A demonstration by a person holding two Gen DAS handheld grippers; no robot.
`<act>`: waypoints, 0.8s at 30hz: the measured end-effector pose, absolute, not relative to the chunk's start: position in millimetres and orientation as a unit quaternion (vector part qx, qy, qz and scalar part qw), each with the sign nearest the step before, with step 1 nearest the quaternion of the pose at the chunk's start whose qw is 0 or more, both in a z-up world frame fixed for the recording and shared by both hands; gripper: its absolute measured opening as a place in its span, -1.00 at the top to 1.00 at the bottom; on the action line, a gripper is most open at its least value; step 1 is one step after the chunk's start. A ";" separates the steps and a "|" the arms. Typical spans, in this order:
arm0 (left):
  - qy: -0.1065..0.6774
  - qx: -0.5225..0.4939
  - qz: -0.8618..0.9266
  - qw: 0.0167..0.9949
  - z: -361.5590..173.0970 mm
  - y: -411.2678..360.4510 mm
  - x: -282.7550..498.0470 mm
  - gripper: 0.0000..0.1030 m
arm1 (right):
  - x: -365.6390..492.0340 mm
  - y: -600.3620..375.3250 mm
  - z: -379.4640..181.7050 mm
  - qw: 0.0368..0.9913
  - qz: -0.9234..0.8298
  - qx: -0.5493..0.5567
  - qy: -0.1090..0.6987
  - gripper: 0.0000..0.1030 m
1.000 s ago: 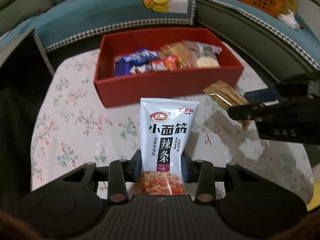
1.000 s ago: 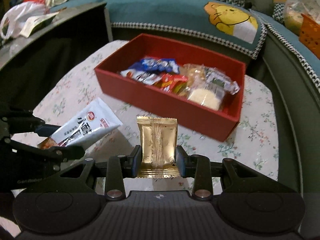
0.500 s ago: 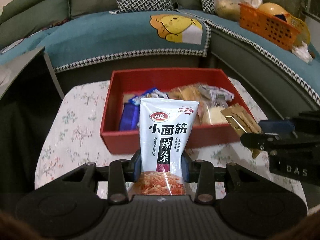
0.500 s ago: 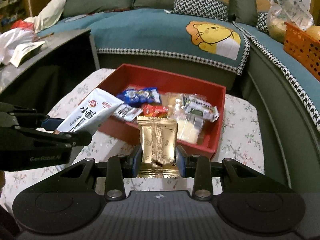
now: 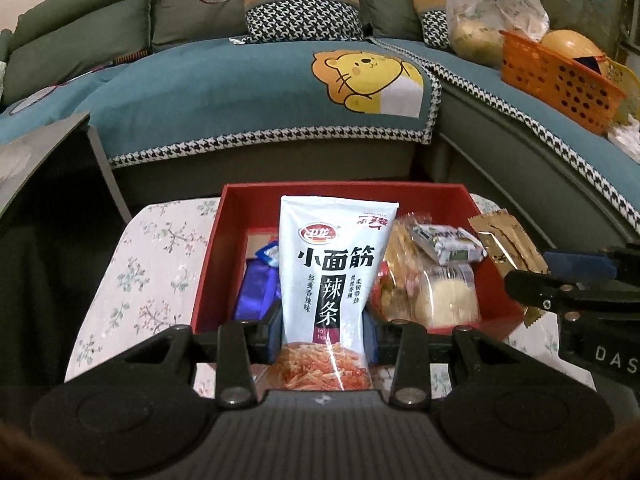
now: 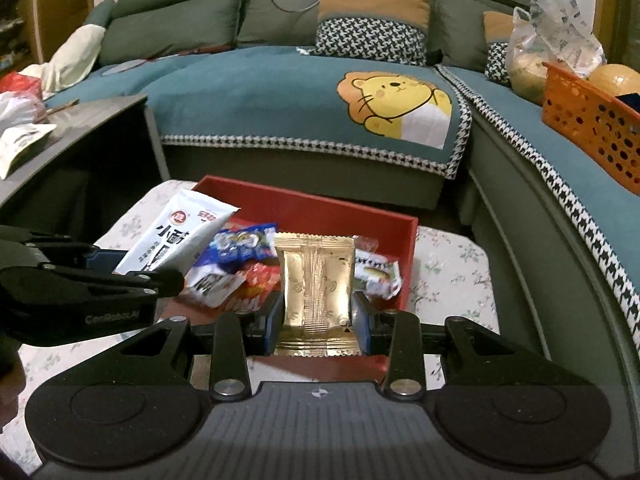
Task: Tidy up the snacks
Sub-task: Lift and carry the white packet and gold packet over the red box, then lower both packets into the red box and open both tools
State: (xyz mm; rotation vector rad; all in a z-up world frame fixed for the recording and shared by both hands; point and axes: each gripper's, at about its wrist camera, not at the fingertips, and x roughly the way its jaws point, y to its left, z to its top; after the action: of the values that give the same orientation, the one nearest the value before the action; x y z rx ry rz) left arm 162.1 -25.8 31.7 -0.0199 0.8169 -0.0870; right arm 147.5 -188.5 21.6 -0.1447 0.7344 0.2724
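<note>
The left gripper (image 5: 324,334) clamps a white snack pouch (image 5: 334,268) and the right gripper (image 6: 316,318) a gold packet (image 6: 316,288), both above the red box (image 5: 344,194).

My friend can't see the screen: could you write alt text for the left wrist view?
A hand-held left tool grips a white spicy-strip snack pouch upright over a red box of wrapped snacks on a floral tablecloth. At right, the right tool holds a gold packet; a teal sofa lies behind.

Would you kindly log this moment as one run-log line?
left gripper: shut on white spicy-strip pouch | right gripper: shut on gold foil packet | both over red rectangular box | release pending
</note>
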 end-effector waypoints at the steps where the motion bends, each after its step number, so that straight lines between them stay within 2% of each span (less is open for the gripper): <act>1: 0.396 -0.007 -0.040 0.917 31.3 -26.9 165.2 -0.39 | 150.6 -188.9 21.5 0.922 0.130 -0.070 0.357 0.15; 21: 0.400 -0.004 -0.010 0.916 19.6 -33.4 215.5 -0.39 | 191.3 -188.7 9.0 0.925 0.107 -0.068 0.358 0.15; 24: 0.407 -0.001 -0.007 0.913 13.0 -34.5 220.9 -0.39 | 198.0 -187.8 2.0 0.921 0.107 -0.071 0.367 0.24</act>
State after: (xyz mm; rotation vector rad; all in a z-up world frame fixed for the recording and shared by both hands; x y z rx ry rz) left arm 220.9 -34.5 13.0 -0.0018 0.8391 -0.0145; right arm 198.0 -187.8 2.0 -0.1450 0.7536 0.2200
